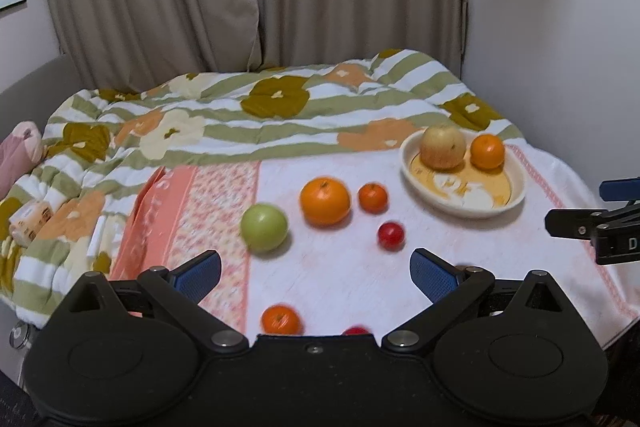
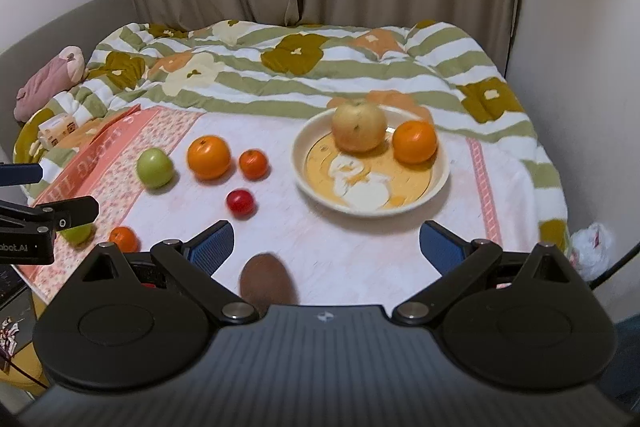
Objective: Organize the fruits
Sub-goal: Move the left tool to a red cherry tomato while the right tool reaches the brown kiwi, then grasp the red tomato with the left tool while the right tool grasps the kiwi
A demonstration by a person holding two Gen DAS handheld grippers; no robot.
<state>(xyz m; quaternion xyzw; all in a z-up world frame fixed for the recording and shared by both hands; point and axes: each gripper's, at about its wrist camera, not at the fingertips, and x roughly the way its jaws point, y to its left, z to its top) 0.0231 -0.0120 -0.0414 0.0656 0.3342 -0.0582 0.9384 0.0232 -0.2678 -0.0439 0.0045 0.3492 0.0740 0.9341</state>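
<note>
An apple (image 2: 359, 129) and an orange (image 2: 414, 141) are held in the bowl (image 2: 436, 183); left of the bowl, both grippers (image 1: 316, 269) (image 2: 326, 245) are spread wide, empty.

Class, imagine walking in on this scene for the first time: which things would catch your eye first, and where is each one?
The cream bowl on the pale cloth, right of centre, draws the eye first: it holds a yellowish apple and an orange side by side. To its left, loose fruit dots the cloth, led by a big orange and a green apple. Behind everything lies a flowered, green-striped quilt.
</note>
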